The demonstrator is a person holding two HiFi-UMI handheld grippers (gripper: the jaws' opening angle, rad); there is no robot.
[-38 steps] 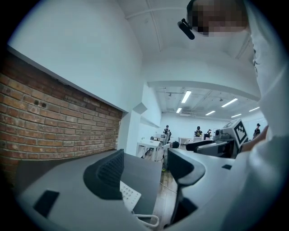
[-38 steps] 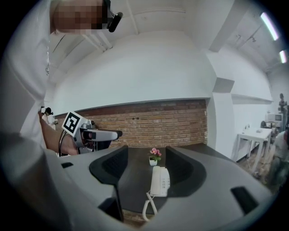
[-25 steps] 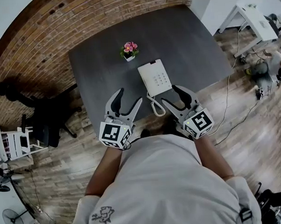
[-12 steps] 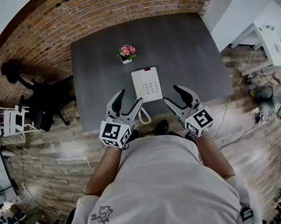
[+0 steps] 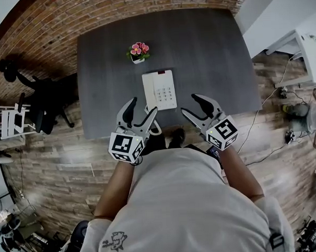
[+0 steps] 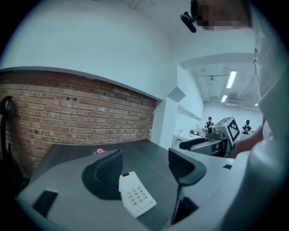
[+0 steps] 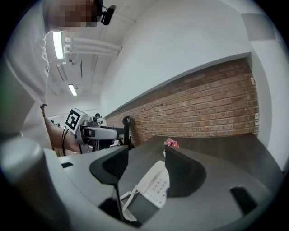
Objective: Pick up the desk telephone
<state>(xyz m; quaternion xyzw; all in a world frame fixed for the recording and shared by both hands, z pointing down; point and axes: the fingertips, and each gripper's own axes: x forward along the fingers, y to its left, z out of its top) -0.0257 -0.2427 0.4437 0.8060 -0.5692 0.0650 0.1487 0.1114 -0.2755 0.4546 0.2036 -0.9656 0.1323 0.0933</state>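
The white desk telephone (image 5: 159, 90) lies flat on the dark grey table (image 5: 207, 53), near its front edge. Its coiled cord (image 5: 156, 129) hangs over that edge. My left gripper (image 5: 141, 109) hovers at the edge just left of the phone, open, and its jaws have just opened slightly further with nothing between them. My right gripper (image 5: 189, 105) hovers just right of the phone, also open and empty. In the left gripper view the telephone (image 6: 137, 195) lies ahead between the jaws, untouched. In the right gripper view the telephone (image 7: 155, 182) also lies ahead, apart from the pads.
A small white pot of pink flowers (image 5: 137, 51) stands behind the phone. A brick wall (image 5: 116, 12) runs along the table's far side. A black chair (image 5: 39, 109) stands left of the table, and a white table (image 5: 309, 51) at the right. The floor is wood.
Both grippers have moved forward and down toward the table's front edge, ending on either side of the phone. The phone has not been touched.
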